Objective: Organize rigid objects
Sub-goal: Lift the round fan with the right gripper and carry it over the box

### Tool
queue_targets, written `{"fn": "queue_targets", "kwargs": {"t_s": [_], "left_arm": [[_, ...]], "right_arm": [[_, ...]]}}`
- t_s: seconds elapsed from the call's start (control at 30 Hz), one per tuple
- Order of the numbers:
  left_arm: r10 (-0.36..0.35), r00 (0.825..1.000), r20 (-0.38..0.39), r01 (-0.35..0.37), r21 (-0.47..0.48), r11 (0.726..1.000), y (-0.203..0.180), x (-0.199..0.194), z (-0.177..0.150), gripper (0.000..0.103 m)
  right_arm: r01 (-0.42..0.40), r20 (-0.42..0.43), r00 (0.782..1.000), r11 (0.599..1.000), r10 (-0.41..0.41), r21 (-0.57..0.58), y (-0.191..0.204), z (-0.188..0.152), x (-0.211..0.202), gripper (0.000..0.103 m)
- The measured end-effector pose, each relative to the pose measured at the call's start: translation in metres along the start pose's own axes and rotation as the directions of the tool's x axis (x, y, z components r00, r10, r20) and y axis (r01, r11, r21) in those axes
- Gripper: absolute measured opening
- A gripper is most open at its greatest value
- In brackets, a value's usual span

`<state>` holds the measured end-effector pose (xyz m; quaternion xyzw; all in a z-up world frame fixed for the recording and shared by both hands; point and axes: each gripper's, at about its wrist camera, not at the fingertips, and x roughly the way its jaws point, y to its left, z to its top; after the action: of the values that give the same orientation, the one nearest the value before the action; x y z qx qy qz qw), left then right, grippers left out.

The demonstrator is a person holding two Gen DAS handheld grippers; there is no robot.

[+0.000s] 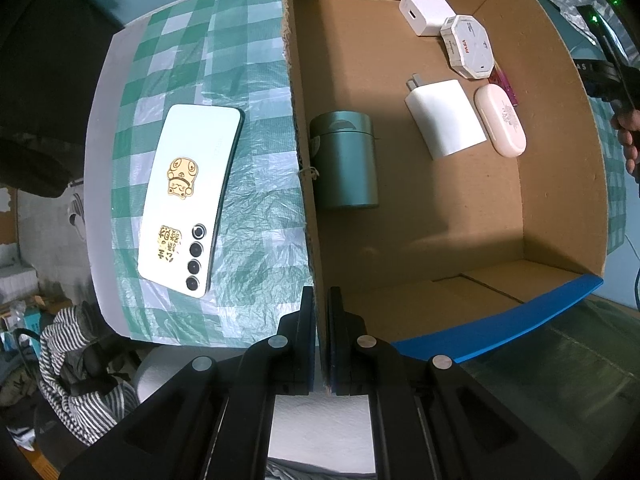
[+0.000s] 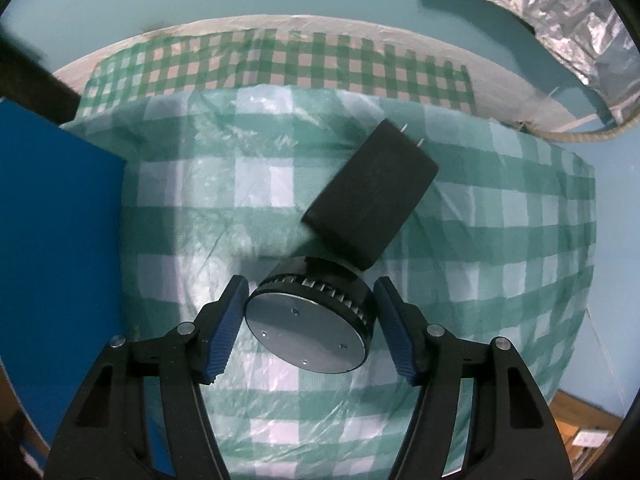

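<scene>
My left gripper (image 1: pixel 320 300) is shut on the left wall of an open cardboard box (image 1: pixel 304 184), pinching its edge. Inside the box lie a green tin (image 1: pixel 348 160), two white chargers (image 1: pixel 446 118), an octagonal white box (image 1: pixel 468 46) and a pink case (image 1: pixel 500 120). A white phone (image 1: pixel 188 200) with gold stickers lies on the checked cloth left of the box. My right gripper (image 2: pixel 310 304) is open around a black round disc with a toothed rim (image 2: pixel 312 320); the fingers stand beside it with small gaps. A black charger (image 2: pixel 372 200) lies just beyond the disc.
The green checked cloth (image 2: pixel 500 240) covers the table. The box's blue outer wall (image 2: pixel 56 260) stands at the left of the right wrist view. Silver foil (image 2: pixel 552 12) hangs at the upper right. Striped clothing (image 1: pixel 76 380) lies below the table edge.
</scene>
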<state>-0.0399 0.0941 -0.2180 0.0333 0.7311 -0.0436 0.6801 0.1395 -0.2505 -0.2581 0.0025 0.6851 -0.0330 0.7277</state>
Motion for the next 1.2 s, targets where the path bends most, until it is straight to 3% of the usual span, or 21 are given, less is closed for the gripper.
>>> {"fn": "queue_targets", "kwargs": {"t_s": [0.4, 0.83, 1.2], "left_arm": [[0.004, 1.0, 0.002, -0.004, 0.013, 1.0, 0.0, 0.002, 0.001, 0.005], [0.009, 1.0, 0.01, -0.009, 0.022, 1.0, -0.003, 0.0, -0.002, 0.005], [0.01, 1.0, 0.022, -0.01, 0.032, 0.999, -0.003, -0.003, -0.005, 0.005]], "right_arm": [[-0.165, -0.062, 0.985, 0.984, 0.161, -0.066, 0.0, -0.021, -0.009, 0.065], [-0.204, -0.052, 0.979, 0.972, 0.199, -0.117, 0.003, -0.04, -0.036, 0.065], [-0.25, -0.006, 0.967, 0.951, 0.253, -0.18, 0.023, -0.042, -0.085, 0.065]]}}
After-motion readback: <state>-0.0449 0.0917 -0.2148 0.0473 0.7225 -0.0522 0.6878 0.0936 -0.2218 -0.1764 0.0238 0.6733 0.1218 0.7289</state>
